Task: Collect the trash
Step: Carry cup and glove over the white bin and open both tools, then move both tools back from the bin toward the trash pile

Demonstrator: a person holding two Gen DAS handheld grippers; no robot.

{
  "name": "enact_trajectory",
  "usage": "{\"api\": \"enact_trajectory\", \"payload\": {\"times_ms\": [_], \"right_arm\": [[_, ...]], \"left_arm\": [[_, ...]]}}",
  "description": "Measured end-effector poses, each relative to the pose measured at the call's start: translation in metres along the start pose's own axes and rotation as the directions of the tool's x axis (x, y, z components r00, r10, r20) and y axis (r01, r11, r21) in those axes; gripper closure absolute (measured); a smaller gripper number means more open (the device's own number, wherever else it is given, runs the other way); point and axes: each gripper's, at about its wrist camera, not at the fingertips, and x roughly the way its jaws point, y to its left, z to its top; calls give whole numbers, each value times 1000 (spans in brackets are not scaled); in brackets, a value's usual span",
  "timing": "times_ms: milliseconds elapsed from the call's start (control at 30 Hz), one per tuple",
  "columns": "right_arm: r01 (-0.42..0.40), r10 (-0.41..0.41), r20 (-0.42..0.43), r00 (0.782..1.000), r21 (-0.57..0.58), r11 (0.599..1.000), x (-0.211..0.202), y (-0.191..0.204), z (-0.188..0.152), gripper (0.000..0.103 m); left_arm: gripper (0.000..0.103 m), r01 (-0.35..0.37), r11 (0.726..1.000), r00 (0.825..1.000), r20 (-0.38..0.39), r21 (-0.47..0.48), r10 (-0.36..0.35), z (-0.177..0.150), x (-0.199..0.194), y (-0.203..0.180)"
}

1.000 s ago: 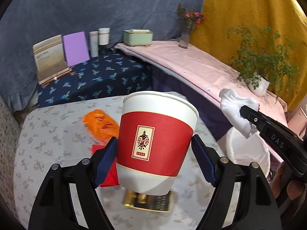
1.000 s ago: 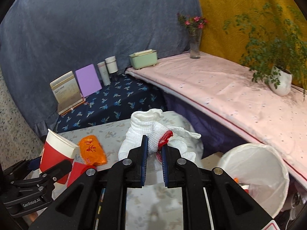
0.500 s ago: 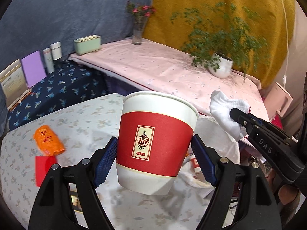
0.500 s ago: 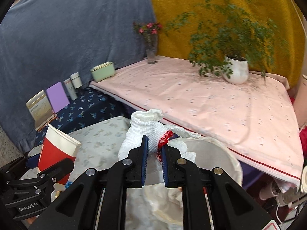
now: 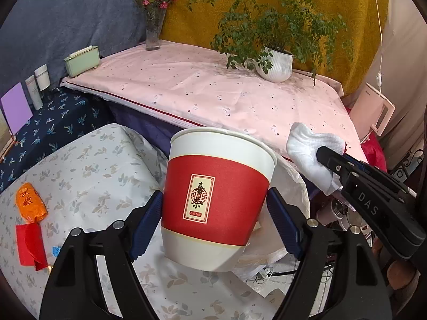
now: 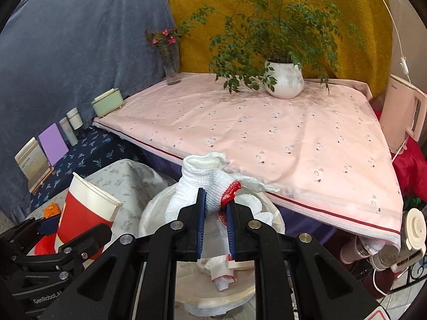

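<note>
My left gripper (image 5: 214, 208) is shut on a red and white paper cup (image 5: 213, 202) and holds it upright above the floral table's right edge, beside the white-lined trash bin (image 5: 293, 186). The cup also shows in the right wrist view (image 6: 85, 213). My right gripper (image 6: 215, 208) is shut on a white knit glove with a red cuff (image 6: 210, 186) and holds it over the open bin (image 6: 160, 208), where crumpled trash (image 6: 221, 272) lies. The glove shows in the left wrist view (image 5: 309, 152) too.
An orange packet (image 5: 29, 202) and a red paper piece (image 5: 29, 242) lie on the floral table (image 5: 93, 176). Behind the bin stands a pink-clothed table (image 6: 267, 133) with a potted plant (image 6: 283, 80), a flower vase (image 6: 170, 61) and a green box (image 6: 106, 104). A white kettle (image 6: 403, 117) stands at right.
Both grippers have swung right, from above the floral table to the bin. The cup and the glove stay gripped. The glove now hangs over the bin's opening.
</note>
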Motion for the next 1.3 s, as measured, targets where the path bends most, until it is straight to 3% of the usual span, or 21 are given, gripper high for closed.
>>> {"api": "enact_trajectory", "payload": {"times_ms": [133,167,233,333,800,1300], "right_arm": [[15,-15,6,1000,7,1000,0,-8,-2,82],[18,-18,7,1000,8,1000,1,-10,-2,80],[21,-21,12,1000,12,1000,0,-11,-2,72],[24,-24,29,999,12,1000,-4,-10,-1,62],[-7,7,43,999,-13,1000,-15,11,-1,54],[-86,89,26,996,-78,993,-19,72,-9,54]], "left_arm": [[26,-1,1000,1000,-18,0,1,-2,10,-5],[21,-4,1000,1000,-21,-2,4,-2,12,-4],[15,-3,1000,1000,-22,-16,2,-2,13,-2],[14,0,999,1000,-16,-35,-1,-1,13,0],[14,-43,996,999,8,-77,44,-6,-3,27],[13,-162,968,985,22,-191,169,-31,-38,109]]}}
